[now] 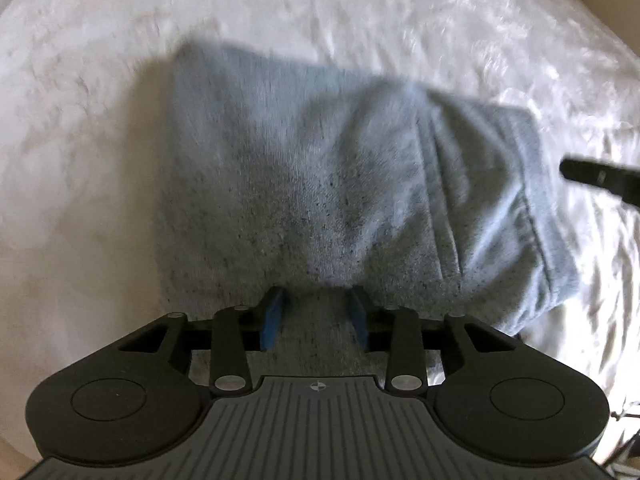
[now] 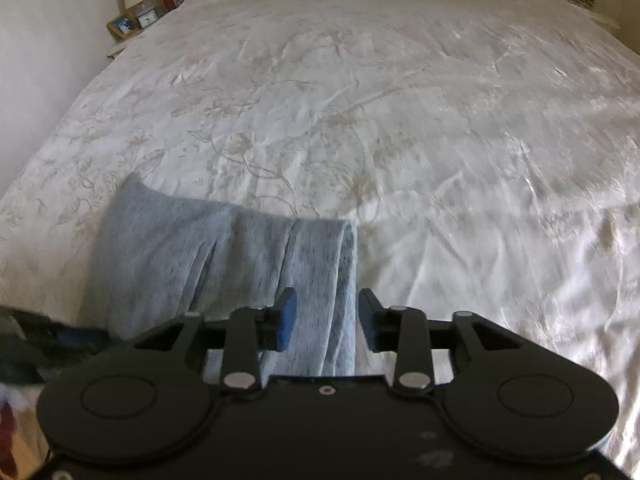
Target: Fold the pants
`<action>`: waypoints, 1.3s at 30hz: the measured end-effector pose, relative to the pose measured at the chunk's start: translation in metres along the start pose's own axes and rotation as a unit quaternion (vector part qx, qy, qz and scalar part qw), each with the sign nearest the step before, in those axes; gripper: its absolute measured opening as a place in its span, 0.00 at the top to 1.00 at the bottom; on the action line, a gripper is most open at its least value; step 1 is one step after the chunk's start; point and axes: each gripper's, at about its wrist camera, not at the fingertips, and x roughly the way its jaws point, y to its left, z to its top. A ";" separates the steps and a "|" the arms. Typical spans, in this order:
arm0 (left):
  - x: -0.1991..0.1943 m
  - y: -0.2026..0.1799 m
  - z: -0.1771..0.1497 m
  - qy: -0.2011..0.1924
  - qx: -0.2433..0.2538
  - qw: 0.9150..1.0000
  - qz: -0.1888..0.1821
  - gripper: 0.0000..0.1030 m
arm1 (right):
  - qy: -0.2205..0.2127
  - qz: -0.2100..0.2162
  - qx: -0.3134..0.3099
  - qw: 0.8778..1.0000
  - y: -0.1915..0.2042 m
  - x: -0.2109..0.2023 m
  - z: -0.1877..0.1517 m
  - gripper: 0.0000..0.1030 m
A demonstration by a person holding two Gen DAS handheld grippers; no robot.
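The folded pants lie directly under the left claw (open); the right claw, open, straddles their edge.

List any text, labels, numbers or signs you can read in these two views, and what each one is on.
No readable text in either view.
Left gripper body: a small round crosshair mark, no letters.
Clock on the bedside table: face too small to read.
Framed pictures beside the bed: too small and blurred.
Grey pants: no label or tag shows.
Bedspread: a floral pattern only.
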 end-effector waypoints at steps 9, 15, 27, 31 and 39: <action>0.005 0.005 -0.009 -0.018 -0.016 1.000 -0.006 0.60 | 0.007 0.024 -0.003 1.000 -0.002 0.047 0.025 0.49; 0.007 0.005 -0.015 -0.023 -0.028 0.999 -0.001 0.57 | 0.012 0.054 0.010 0.998 -0.010 0.071 0.040 0.54; -0.017 -0.012 -0.016 -0.060 -0.025 0.997 0.035 0.55 | -0.028 0.051 -0.048 0.997 0.001 0.056 0.066 0.94; -0.005 -0.013 -0.009 -0.018 -0.020 0.999 0.029 0.52 | 0.030 0.020 -0.032 0.999 -0.005 0.090 0.059 0.87; -0.036 0.014 0.052 -0.076 -0.029 0.996 0.048 0.52 | -0.041 0.010 -0.032 0.999 0.004 0.037 0.046 0.76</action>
